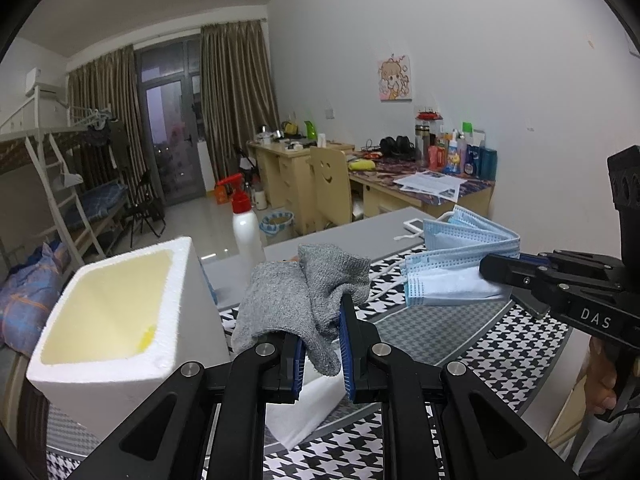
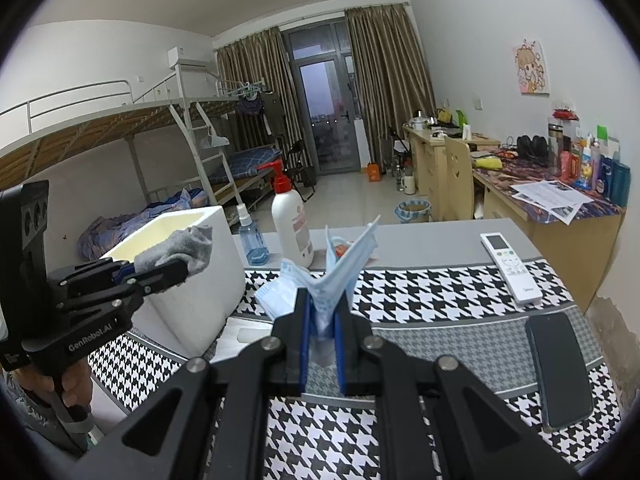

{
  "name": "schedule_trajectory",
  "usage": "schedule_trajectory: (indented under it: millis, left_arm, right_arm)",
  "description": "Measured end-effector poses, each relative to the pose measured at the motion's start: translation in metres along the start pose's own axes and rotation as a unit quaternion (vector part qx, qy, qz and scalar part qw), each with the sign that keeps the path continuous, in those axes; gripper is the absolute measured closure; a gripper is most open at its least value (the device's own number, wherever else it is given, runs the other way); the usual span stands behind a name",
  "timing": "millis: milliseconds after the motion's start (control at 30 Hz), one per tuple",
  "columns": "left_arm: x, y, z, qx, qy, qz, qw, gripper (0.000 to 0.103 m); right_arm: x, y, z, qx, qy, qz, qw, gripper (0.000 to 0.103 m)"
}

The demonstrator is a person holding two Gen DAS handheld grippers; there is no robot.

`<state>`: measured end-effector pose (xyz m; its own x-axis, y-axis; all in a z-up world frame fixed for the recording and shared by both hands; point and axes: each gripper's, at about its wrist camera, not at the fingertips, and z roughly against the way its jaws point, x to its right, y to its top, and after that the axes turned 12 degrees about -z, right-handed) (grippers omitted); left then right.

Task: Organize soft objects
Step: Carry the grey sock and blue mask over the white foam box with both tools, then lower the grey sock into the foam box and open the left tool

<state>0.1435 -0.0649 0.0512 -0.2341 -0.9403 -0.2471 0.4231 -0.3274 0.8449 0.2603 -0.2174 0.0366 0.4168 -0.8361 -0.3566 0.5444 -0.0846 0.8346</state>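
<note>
The left tongs point(image 1: 322, 344) are pinching a grey knitted sock point(image 1: 304, 296) between their blue pads. The sock is bunched, clear of the counter, and hangs just beside the open top of a white foam box point(image 1: 120, 312) with a pale yellow inner wall. In the right wrist view the same sock point(image 2: 180, 250) shows in front of the box rim point(image 2: 216, 216), held at the tips of the left tongs point(image 2: 176, 270).

The right tongs point(image 2: 322, 320) are pinching a stack of light-blue pleated face masks point(image 2: 340, 268). The stack is clamped at its lower edge and fans upward into a V shape above the pads. In the left wrist view the masks point(image 1: 452, 268) project from the tip of the right tongs point(image 1: 496, 270), raised above the counter.

The counter carries a black-and-white houndstooth cloth point(image 2: 420, 300) with grey bands. The following items rest on it:

- a white remote control point(image 2: 510, 266), at the right, partly on the cloth;
- a dark smartphone point(image 2: 560, 370), face up, nearer the right edge;
- a white pump bottle with a red head point(image 2: 290, 224), upright behind the masks;
- a small clear blue spray bottle point(image 2: 250, 238), just beside the pump bottle and the foam box.

A flat white sheet point(image 1: 308, 408) lies on the cloth below the left tongs. A hand point(image 1: 600, 380) grips the handle of the right tool.
</note>
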Motion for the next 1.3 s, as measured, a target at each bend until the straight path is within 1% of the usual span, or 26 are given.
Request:
schedule_trajectory:
  millis: [700,1167,1300]
  left_arm:
    - [-0.035,0.007,0.019,0.043,0.037,0.02,0.9982,0.087]
    - [-0.062,0.005,0.022,0.051,0.046,0.038,0.9969,0.087]
    - [-0.067,0.004,0.026,0.054,0.056,0.042,0.9961,0.087]
  right_arm:
    - [-0.037,0.017,-0.011,0.019,0.012,0.032,0.999,0.089]
    - [-0.056,0.023,-0.02,0.02,0.015,0.043,0.999,0.089]
    - [-0.062,0.026,-0.02,0.026,0.029,0.046,0.998,0.089]
